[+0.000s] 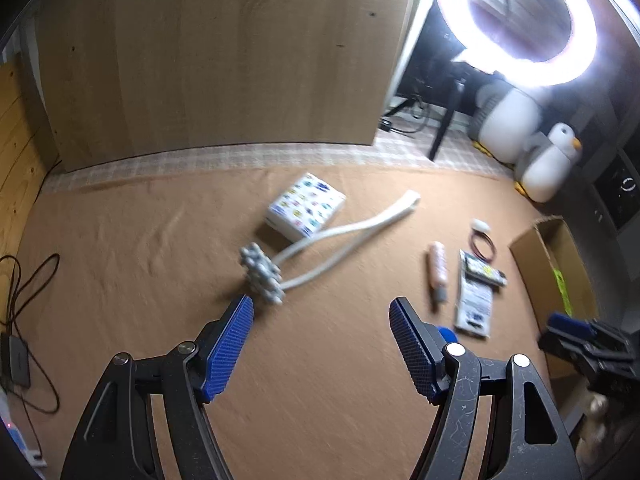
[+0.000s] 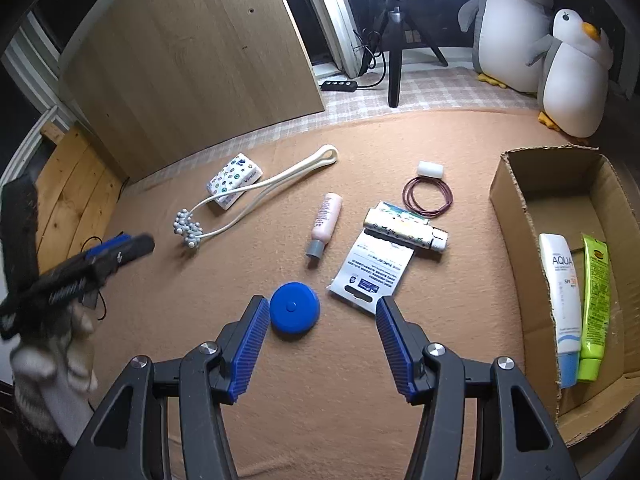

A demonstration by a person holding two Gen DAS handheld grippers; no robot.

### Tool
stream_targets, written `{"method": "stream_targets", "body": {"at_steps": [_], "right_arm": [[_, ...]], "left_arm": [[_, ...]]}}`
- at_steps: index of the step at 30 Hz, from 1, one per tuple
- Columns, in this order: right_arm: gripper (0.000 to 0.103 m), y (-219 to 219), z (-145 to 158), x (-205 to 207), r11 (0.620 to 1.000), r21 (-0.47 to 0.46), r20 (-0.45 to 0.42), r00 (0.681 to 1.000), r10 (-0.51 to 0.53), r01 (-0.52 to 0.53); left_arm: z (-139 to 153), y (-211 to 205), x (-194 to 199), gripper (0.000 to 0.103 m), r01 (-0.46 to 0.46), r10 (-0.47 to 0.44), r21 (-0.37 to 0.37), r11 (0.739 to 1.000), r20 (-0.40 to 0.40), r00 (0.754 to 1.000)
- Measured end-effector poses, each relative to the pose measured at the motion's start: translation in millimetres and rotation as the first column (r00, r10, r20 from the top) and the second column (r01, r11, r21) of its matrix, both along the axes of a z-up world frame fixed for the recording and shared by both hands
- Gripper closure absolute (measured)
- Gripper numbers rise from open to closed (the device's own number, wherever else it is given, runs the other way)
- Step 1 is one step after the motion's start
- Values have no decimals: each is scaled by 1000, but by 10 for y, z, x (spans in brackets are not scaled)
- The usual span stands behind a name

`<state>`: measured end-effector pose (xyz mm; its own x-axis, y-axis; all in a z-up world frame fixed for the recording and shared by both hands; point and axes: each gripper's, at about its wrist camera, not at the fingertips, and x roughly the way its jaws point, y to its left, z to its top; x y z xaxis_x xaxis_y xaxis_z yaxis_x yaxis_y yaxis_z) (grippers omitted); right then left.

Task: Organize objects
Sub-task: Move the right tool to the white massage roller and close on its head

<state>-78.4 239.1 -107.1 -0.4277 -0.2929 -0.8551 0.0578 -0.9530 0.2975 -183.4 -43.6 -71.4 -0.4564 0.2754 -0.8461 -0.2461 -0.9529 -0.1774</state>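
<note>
- The right gripper [image 2: 320, 344] is hanging wide open and holding nothing; the blue round disc [image 2: 295, 308] is lying just beyond its left pad.
- The left gripper [image 1: 322, 344] is likewise gaping wide and gripping nothing; the ball head of the white massage roller [image 1: 262, 273] is sitting just past its left fingertip.
- A tissue pack [image 2: 234, 180] is lying beside the roller's handle, toward the far left.
- A pink bottle [image 2: 326, 224], a white sachet [image 2: 370, 270], a patterned tube [image 2: 404, 230] and red rubber bands [image 2: 427, 196] are resting mid-cloth.
- The cardboard box [image 2: 516, 216] on the right is holding a white sunscreen tube [image 2: 562, 304] and a green tube [image 2: 594, 304] side by side.
- Two plush penguins [image 2: 532, 32] are sitting far right.
</note>
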Motion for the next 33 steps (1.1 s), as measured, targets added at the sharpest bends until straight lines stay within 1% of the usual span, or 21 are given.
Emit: {"method": "stream_targets", "body": {"at_steps": [6,10,12,15,17,19,20,23,26,30,33], "right_arm": [[51,-14,-33,-43,1000,7,13,1000,-5,5],[51,-2,-53,-67,1000,7,19,1000,-13,13],[51,6,-62,-82,1000,8,21,1000,-17,16],[51,9,-76,-102,1000,10,23,1000,-17,17],[51,10,-93,-116,1000,12,27,999,-17,17],[51,17,-114,-132,1000,10,33,999,-20,20],[51,19,-123,-143,1000,9,35,999,-22,22],[51,22,-145,-173,1000,2,41,999,-25,25],[51,7,-162,-207,1000,3,43,999,-23,23],[51,-19,-201,-260,1000,-7,52,998,-20,21],[51,-52,-234,-311,1000,-23,62,998,-16,17]], "left_arm": [[-96,-56,-370,30,2,-3,28,1000,22,1000],[-180,-61,-592,30,-11,7,81,997,57,998],[-233,-63,-693,31,-19,12,95,995,72,997],[-297,-29,-784,35,-16,9,90,996,82,997],[-356,-21,-862,38,-14,3,105,994,101,995],[-436,-28,-931,47,-19,2,127,992,132,991],[-479,-33,-960,49,-22,1,139,990,150,989],[-582,12,-978,50,-1,-24,143,990,176,984],[-622,69,-913,51,42,-67,144,989,177,982],[-640,171,-767,56,105,-130,144,984,176,976],[-635,243,-628,56,144,-168,141,979,174,970]]}}
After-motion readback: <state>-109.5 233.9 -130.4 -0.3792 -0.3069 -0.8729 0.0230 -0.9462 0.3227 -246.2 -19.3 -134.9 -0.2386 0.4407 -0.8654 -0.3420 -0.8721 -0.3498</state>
